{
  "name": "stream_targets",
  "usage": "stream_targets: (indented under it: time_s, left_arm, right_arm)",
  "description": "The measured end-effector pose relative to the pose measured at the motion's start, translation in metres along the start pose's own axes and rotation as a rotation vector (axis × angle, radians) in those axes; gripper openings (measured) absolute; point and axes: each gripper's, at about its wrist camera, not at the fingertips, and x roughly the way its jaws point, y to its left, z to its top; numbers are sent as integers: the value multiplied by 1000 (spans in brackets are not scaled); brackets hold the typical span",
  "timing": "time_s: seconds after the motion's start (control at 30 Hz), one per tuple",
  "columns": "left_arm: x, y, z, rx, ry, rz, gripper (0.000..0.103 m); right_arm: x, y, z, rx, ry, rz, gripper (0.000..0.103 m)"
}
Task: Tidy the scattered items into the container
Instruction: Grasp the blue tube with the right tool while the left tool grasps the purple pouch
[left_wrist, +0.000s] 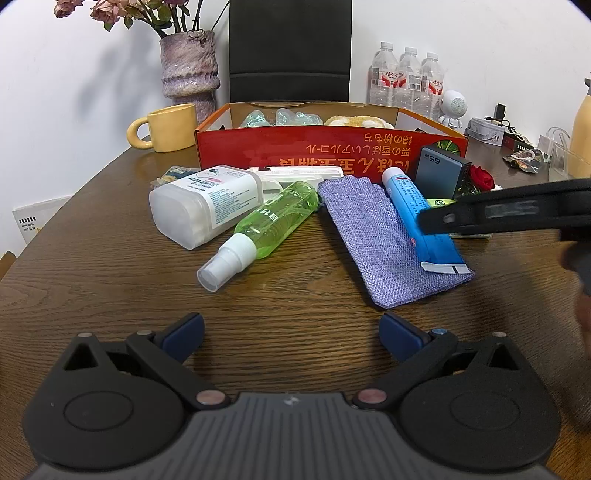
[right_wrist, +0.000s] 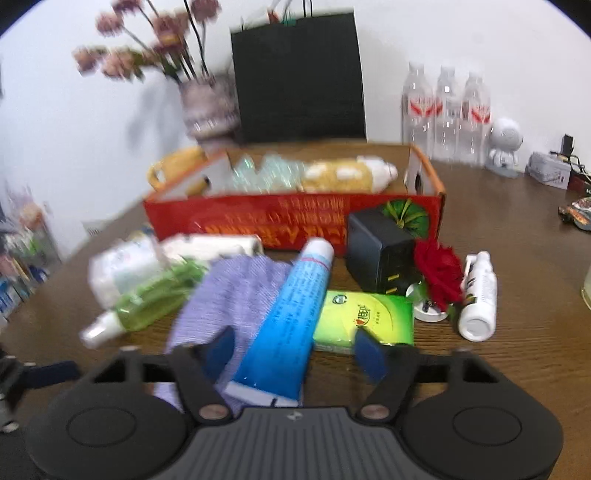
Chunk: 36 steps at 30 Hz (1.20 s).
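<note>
A red cardboard box stands open at the back of the brown table, with some items inside. In front of it lie a white container, a green spray bottle, a purple pouch, a black charger, a green tissue pack, a red rose and a white bottle. A blue tube rests on the pouch. My right gripper straddles the tube's flat end; the right pad stands apart from it. My left gripper hangs open over bare wood.
A yellow mug and a vase of flowers stand at the back left. A black chair is behind the box. Water bottles, a white figurine and small clutter fill the back right.
</note>
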Motion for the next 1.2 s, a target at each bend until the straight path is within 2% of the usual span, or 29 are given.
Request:
stream_targets:
  time_s: [0.07,0.1,0.17,0.2,0.23,0.37,0.47,0.57,0.67,0.73,0.77,0.83,0.9,0.97,1.0,1.03,1.07,1.1,1.13,1.17,1.2]
  left_arm:
    - [0,0,0,0,0,-1,103]
    - [0,0,0,0,1,-1,103]
    - [0,0,0,0,1,-2,103]
    - [0,0,0,0,1,-2,103]
    - [0,1,0,0,1,-2,103]
    - [0,1,0,0,1,-2,103]
    - [0,1,0,0,1,-2,103]
    - [0,1,0,2,1,-2,103]
    - [2,-1,4,0,5,-18,103]
    - [-1,-2,21,-43,2,-113,101]
    - [-4,-2,31,-68,-20,-176,103]
    - [0,-10,45,-26,-47,-177,103]
    - [14,-15,52,-12,-28,-142,91]
    - [31,-13,54,-60,22,-193,62]
    - [41,-11,54,-86,55,-225,54]
    - [43,-13,53,-85,55,-228,51]
    - [43,-15,52,-78,46,-224,42]
    - [44,-16,51,-71,37,-219,32]
    - [44,-18,50,-64,28,-215,16]
    - [44,-20,47,-60,19,-221,7]
    - [43,-20,45,-55,5,-222,6]
  right_arm:
    - [6,2,1,-19,5,5,44]
    - [6,3,1,-24,3,22,27]
    - [2,1,-1,-19,13,43,15]
    - [-3,1,-3,-28,20,37,4]
    - [-7,0,-6,-36,26,31,1]
    - [-23,-9,-29,-78,49,-35,0]
    - [-38,-23,-37,-52,48,-72,0]
    - [-46,-32,-37,-14,13,-25,8]
    - [-43,-19,-29,-68,-13,1,10]
    - [-33,-12,-19,-86,-12,8,18]
    - [-26,-10,-14,-86,-10,12,18]
    - [-19,-14,-3,-62,-7,15,18]
    - [-15,-21,6,-26,-6,18,19]
    - [-14,-29,9,-2,-5,22,19]
    - [-13,-31,9,0,-5,25,19]
    - [-11,-31,9,1,-3,26,19]
    - [-9,-30,9,-1,0,27,19]
    - [-7,-29,8,-6,3,30,19]
    - [-5,-27,8,-11,6,34,19]
    - [-4,-25,8,-16,8,39,19]
    - [-2,-23,8,-20,12,44,19]
